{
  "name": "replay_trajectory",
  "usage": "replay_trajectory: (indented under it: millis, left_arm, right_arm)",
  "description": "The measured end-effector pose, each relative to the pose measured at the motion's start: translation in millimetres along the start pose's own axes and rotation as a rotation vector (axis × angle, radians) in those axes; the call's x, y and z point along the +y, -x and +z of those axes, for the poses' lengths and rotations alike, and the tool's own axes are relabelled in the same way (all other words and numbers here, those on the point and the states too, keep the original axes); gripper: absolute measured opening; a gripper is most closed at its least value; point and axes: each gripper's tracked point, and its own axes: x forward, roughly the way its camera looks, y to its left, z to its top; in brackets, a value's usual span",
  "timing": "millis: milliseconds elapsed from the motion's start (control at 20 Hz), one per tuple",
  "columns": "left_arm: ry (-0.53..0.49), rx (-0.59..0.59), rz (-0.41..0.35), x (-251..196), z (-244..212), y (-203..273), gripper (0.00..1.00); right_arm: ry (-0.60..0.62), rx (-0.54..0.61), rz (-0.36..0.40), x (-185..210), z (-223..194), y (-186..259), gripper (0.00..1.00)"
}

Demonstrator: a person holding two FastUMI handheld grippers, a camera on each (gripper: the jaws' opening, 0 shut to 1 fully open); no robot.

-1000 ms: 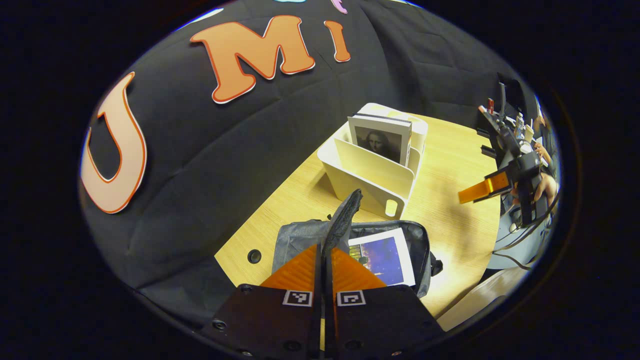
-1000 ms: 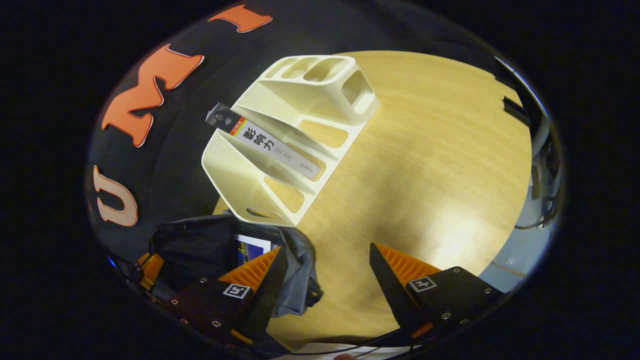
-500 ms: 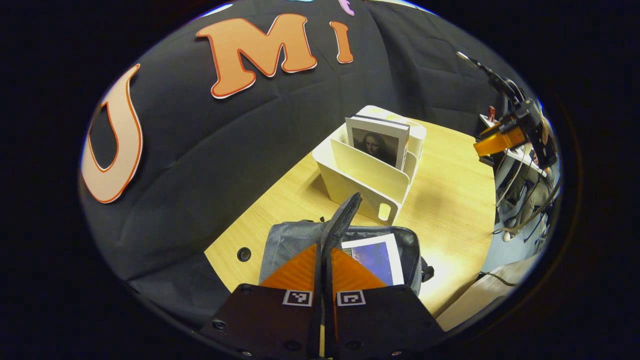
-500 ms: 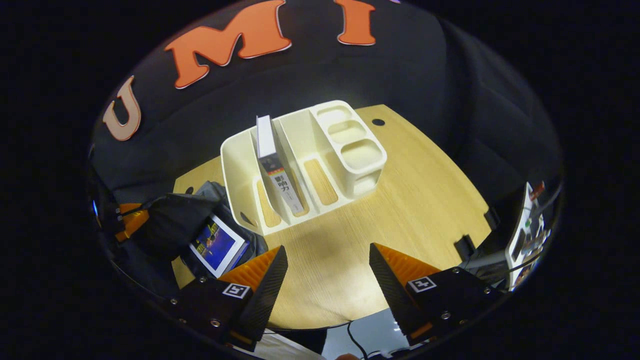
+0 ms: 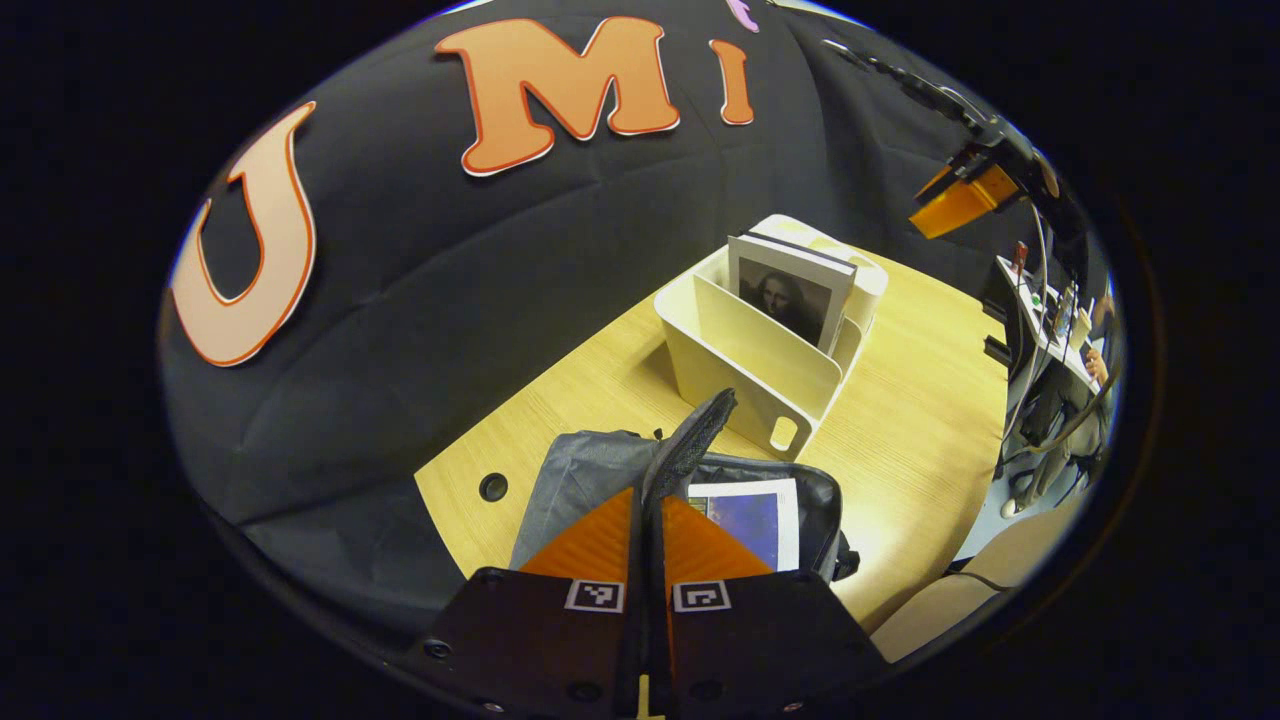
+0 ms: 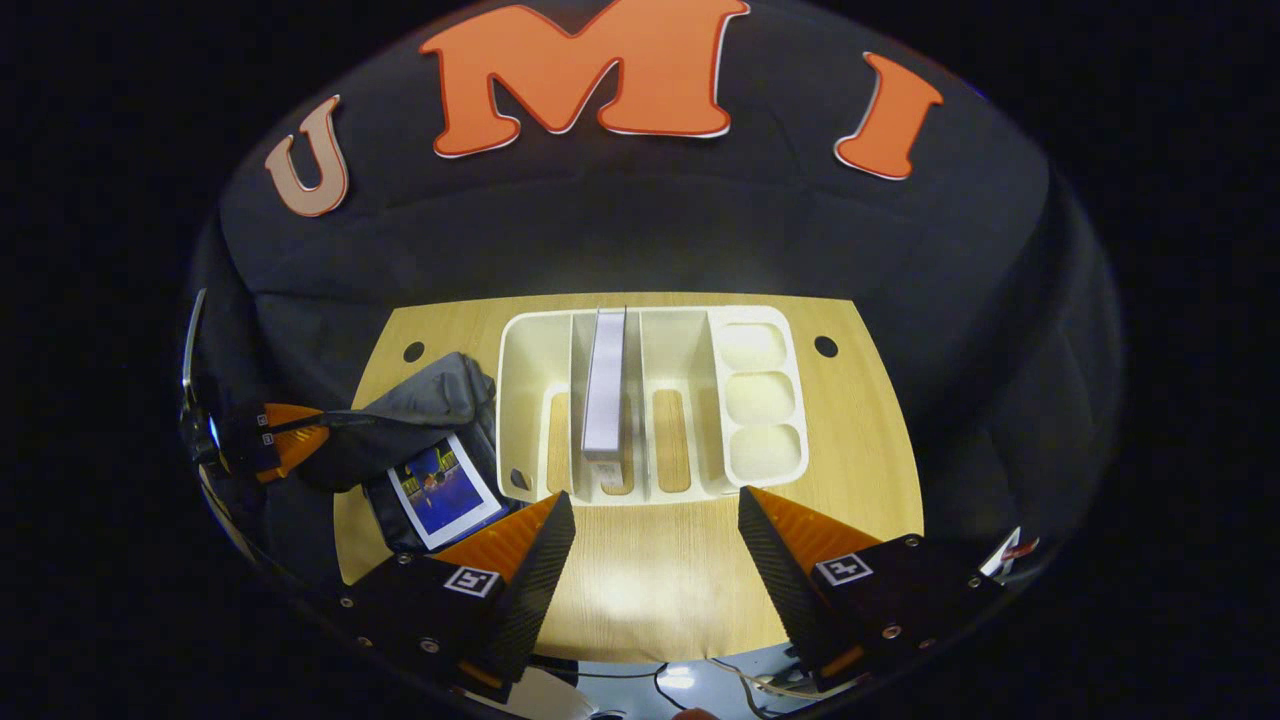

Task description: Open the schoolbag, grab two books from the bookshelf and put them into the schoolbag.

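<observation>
since a second ago the right gripper [image 6: 655,545], fingers spread and empty, has swung up to face the bookshelf [image 6: 650,400] squarely. left gripper [image 5: 648,515] pinches the schoolbag [image 5: 590,475] flap open. one book [image 6: 445,492] lies inside; the second book [image 6: 605,385] stands in the shelf, not yet taken.

Your two grippers: orange wedges on black.
Your left gripper [image 5: 648,520] and right gripper [image 6: 655,545] wear ridged orange fingers, black screwed plates, square black-and-white tags.
</observation>
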Motion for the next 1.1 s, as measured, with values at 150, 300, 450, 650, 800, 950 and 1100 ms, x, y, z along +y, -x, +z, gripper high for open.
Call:
replay_trajectory:
  millis: [150, 300, 450, 650, 800, 950, 1100]
  left_arm:
    - [0.028, 0.006, 0.016, 4, -1, -1, 0.04]
    - [0.033, 0.010, 0.033, 8, 2, -2, 0.04]
    - [0.028, 0.021, 0.047, 11, 4, -1, 0.04]
    - [0.025, 0.035, 0.048, 11, 4, -1, 0.04]
    - [0.021, 0.045, 0.048, 15, 2, -3, 0.04]
    - [0.009, 0.049, 0.048, 18, 3, -4, 0.04]
    - [-0.013, 0.047, 0.040, 20, 5, -5, 0.04]
  right_arm:
    - [0.020, 0.051, 0.039, 5, 26, -24, 0.99]
    - [0.035, 0.107, 0.047, 5, 41, -58, 0.99]
    - [0.034, 0.164, 0.062, 13, 48, -99, 0.99]
    - [0.025, 0.241, 0.084, 21, 49, -148, 0.99]
    - [0.016, 0.299, 0.077, 25, 44, -176, 0.99]
    - [0.007, 0.340, 0.072, 29, 34, -194, 0.68]
    - [-0.025, 0.328, 0.055, 27, 37, -195, 0.50]
